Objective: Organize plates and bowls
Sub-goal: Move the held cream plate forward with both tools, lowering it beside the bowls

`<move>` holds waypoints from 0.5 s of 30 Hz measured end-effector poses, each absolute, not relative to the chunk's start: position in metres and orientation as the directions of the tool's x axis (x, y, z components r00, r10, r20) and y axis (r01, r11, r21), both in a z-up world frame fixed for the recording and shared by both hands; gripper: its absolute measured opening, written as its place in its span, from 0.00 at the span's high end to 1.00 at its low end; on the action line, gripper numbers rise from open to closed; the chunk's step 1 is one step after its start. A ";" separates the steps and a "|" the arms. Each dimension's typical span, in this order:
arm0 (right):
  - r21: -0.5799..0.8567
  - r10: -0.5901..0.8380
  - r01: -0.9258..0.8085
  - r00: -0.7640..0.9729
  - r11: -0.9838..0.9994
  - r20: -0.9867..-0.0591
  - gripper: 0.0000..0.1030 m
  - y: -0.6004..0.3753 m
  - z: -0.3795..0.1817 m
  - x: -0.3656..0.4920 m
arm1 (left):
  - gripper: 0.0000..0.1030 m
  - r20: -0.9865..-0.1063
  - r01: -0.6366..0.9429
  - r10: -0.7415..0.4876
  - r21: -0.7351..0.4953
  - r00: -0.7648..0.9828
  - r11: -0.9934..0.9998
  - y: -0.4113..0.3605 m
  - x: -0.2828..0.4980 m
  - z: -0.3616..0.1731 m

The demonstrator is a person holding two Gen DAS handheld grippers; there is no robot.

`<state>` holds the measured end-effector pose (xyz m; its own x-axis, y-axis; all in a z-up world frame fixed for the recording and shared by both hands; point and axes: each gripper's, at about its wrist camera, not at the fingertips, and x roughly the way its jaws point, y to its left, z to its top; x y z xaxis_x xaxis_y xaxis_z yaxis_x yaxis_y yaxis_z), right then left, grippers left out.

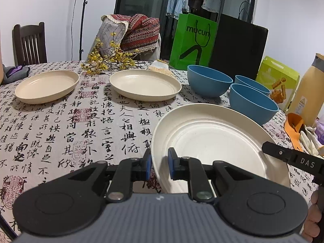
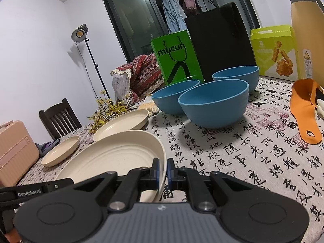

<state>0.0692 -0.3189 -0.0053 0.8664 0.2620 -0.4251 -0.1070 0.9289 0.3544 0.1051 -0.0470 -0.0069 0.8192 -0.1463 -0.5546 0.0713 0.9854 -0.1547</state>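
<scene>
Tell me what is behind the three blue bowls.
Behind the three round blue bowls stand a green paper bag, a tall black bag and a yellow-green snack box. The bowls hide those items' bases and the tablecloth there.

My left wrist camera sits low over the near edge of the table [image 1: 60,125], angled down and looking across to the far edge. My right wrist camera looks from the same near edge, tilted leftward, toward the far right corner. Both sit close over the nearest cream plate [image 1: 212,139] [image 2: 113,160], and share the blue bowls [image 1: 253,103] [image 2: 214,103].
</scene>
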 end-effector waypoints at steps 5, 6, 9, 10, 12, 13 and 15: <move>0.355 0.258 -0.100 0.864 0.930 -0.433 0.93 -0.321 -0.009 0.069 | 0.84 -0.564 0.075 -0.150 -0.153 0.812 0.985 -0.049 0.105 -0.010; 0.356 0.258 -0.098 0.863 0.929 -0.435 0.93 -0.322 -0.009 0.069 | 0.84 -0.566 0.076 -0.150 -0.153 0.811 0.985 -0.049 0.106 -0.011; 0.357 0.256 -0.094 0.861 0.929 -0.439 0.93 -0.323 -0.011 0.069 | 0.84 -0.569 0.078 -0.150 -0.150 0.809 0.986 -0.051 0.106 -0.012; 0.357 0.255 -0.093 0.861 0.929 -0.440 0.93 -0.323 -0.012 0.069 | 0.84 -0.569 0.079 -0.150 -0.148 0.808 0.986 -0.051 0.106 -0.013; 0.358 0.254 -0.091 0.860 0.929 -0.442 0.93 -0.324 -0.013 0.069 | 0.84 -0.570 0.081 -0.150 -0.144 0.808 0.986 -0.052 0.107 -0.014; 0.358 0.254 -0.090 0.860 0.930 -0.443 0.93 -0.324 -0.014 0.069 | 0.84 -0.572 0.081 -0.149 -0.143 0.807 0.986 -0.053 0.107 -0.015; 0.357 0.253 -0.088 0.858 0.930 -0.447 0.93 -0.325 -0.015 0.069 | 0.84 -0.575 0.080 -0.148 -0.142 0.804 0.987 -0.053 0.107 -0.016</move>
